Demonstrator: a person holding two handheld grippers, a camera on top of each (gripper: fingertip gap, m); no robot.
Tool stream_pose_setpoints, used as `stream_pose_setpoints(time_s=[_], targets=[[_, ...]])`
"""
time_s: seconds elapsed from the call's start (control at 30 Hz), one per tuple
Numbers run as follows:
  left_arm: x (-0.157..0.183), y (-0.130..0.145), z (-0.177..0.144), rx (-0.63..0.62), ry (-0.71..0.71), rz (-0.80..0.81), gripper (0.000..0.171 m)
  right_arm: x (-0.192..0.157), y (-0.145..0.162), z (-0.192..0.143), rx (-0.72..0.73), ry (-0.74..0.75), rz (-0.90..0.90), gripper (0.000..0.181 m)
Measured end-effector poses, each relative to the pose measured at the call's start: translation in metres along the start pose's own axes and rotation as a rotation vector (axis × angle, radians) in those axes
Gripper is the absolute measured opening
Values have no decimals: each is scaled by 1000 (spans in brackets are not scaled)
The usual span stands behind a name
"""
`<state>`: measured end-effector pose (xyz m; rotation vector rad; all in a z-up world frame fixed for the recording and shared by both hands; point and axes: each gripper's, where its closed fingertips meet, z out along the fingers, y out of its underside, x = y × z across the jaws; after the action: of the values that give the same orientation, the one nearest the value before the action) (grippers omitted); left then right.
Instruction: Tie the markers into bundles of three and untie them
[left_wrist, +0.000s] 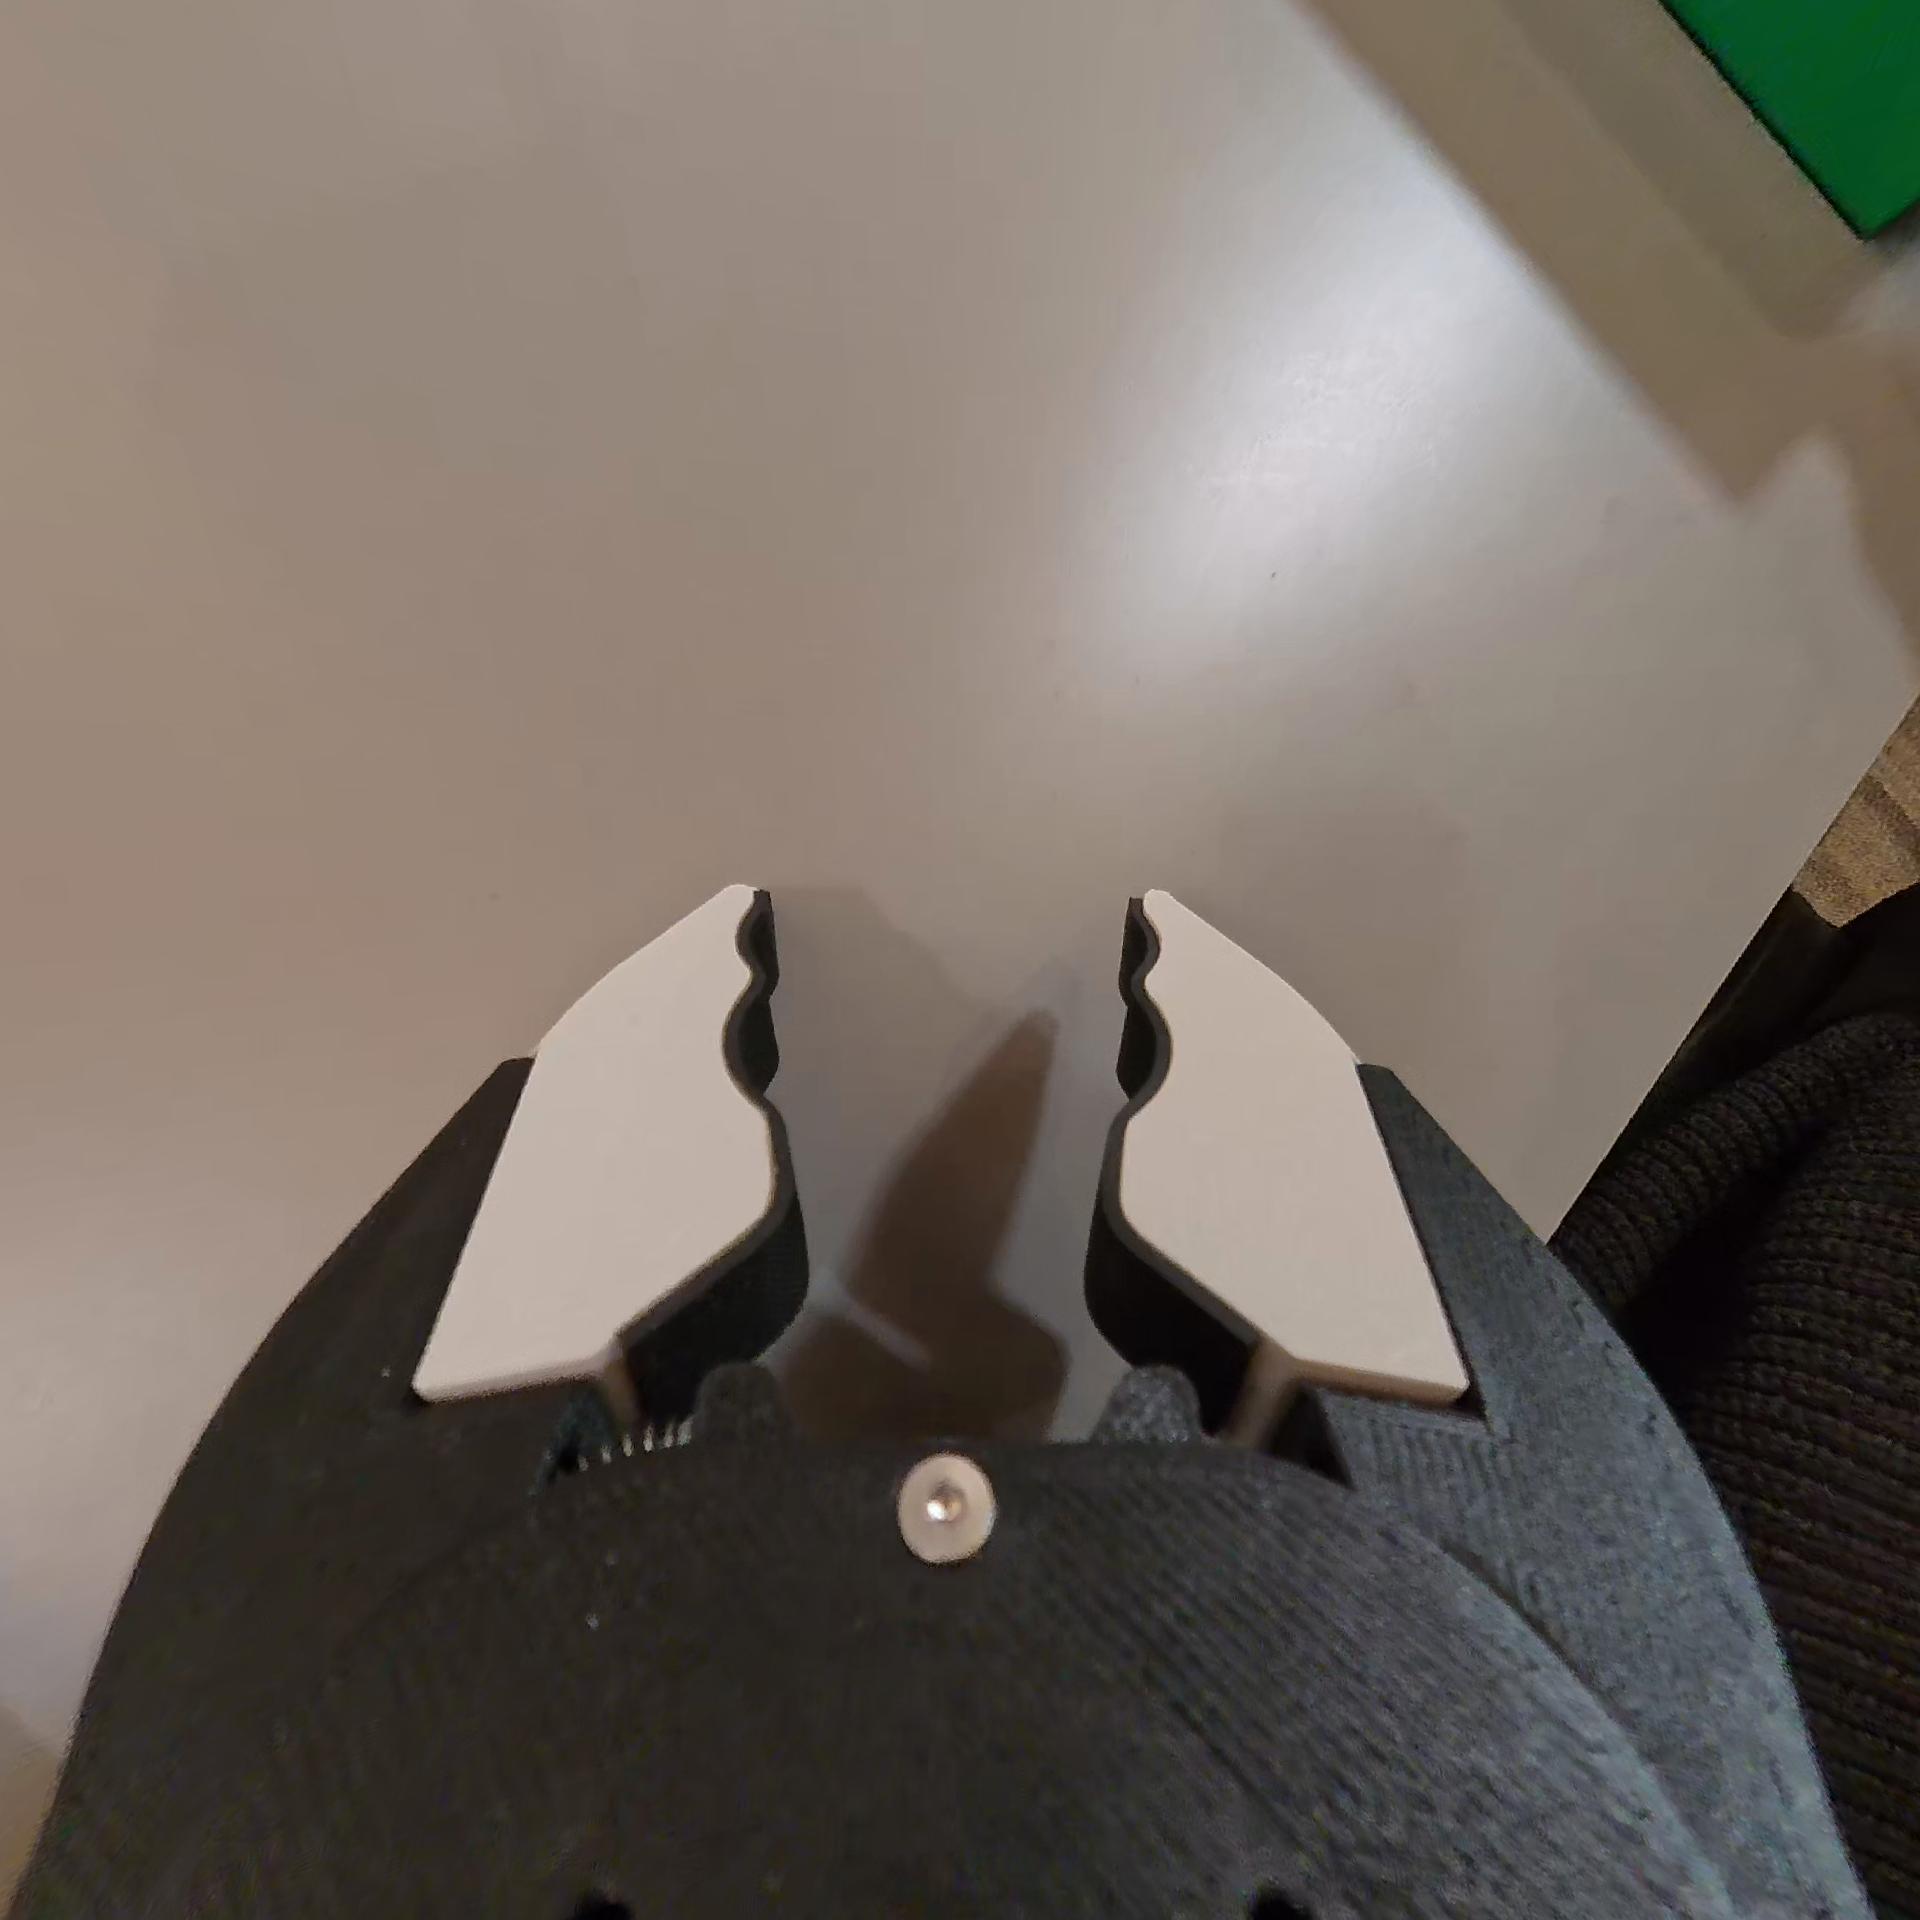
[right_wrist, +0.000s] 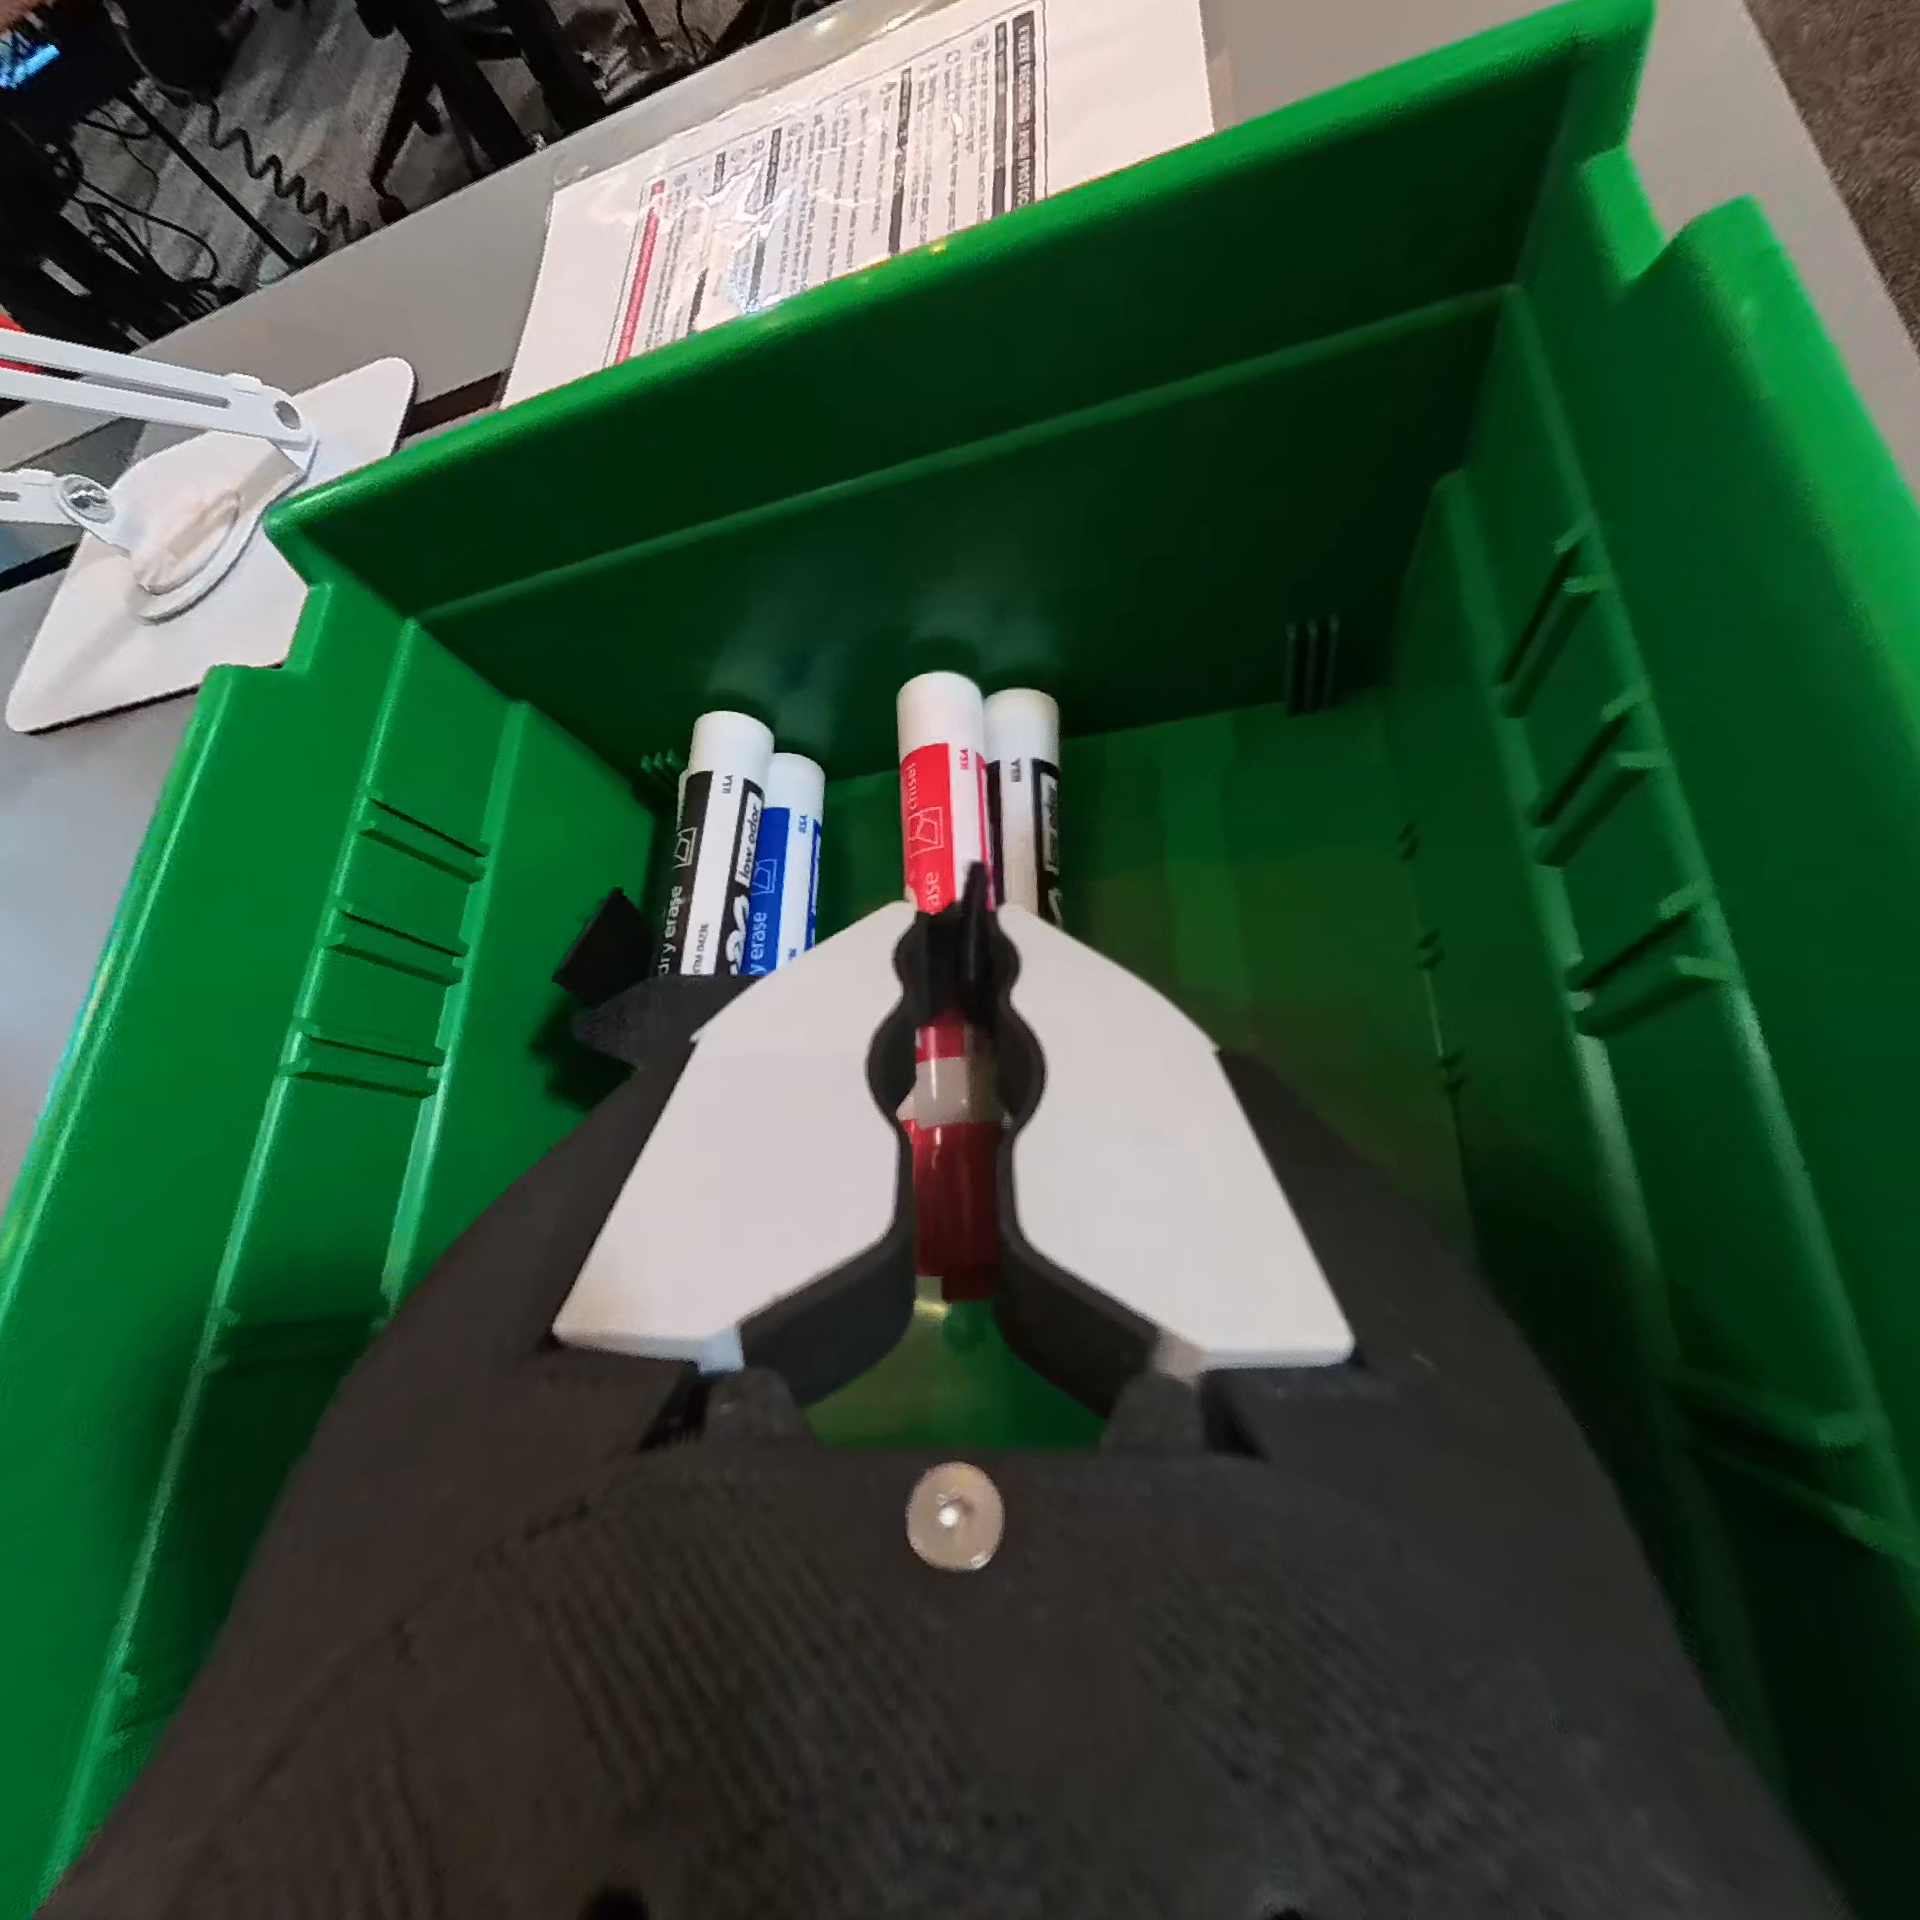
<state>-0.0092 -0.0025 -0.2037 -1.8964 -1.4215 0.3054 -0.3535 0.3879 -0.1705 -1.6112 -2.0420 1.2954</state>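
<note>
Green plastic bin (right_wrist: 1143, 499) sits on the grey desk (right_wrist: 94, 790), and the right hand-held gripper (right_wrist: 961, 935) is down inside it, jaws pinched together on a red marker (right_wrist: 940, 821). Right next to that one is a black marker (right_wrist: 1023, 800), and over by the bin's left wall there's another black marker (right_wrist: 712, 831) with a blue marker (right_wrist: 779, 862) beside it. A printed sheet (right_wrist: 831, 177) and a white stand base (right_wrist: 208, 520) lie behind the bin.

Left hand-held gripper (left_wrist: 951, 914) hangs over bare desk (left_wrist: 623, 468), fingers spread apart, gripping nothing, with a green bin corner (left_wrist: 1829, 104) far off.
</note>
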Motion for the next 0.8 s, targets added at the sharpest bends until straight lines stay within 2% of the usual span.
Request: stream_pose_setpoints(time_s=[0.33, 0.53, 0.8], targets=[[0, 0, 0, 0, 0, 2, 66, -5, 2, -2, -28, -64, 3, 5], [1, 0, 1, 0, 1, 4, 66, -4, 1, -2, -9, -38, -3, 5], [0, -5, 1, 15, -2, 3, 66, 3, -3, -9, -4, 55, -65, 24]])
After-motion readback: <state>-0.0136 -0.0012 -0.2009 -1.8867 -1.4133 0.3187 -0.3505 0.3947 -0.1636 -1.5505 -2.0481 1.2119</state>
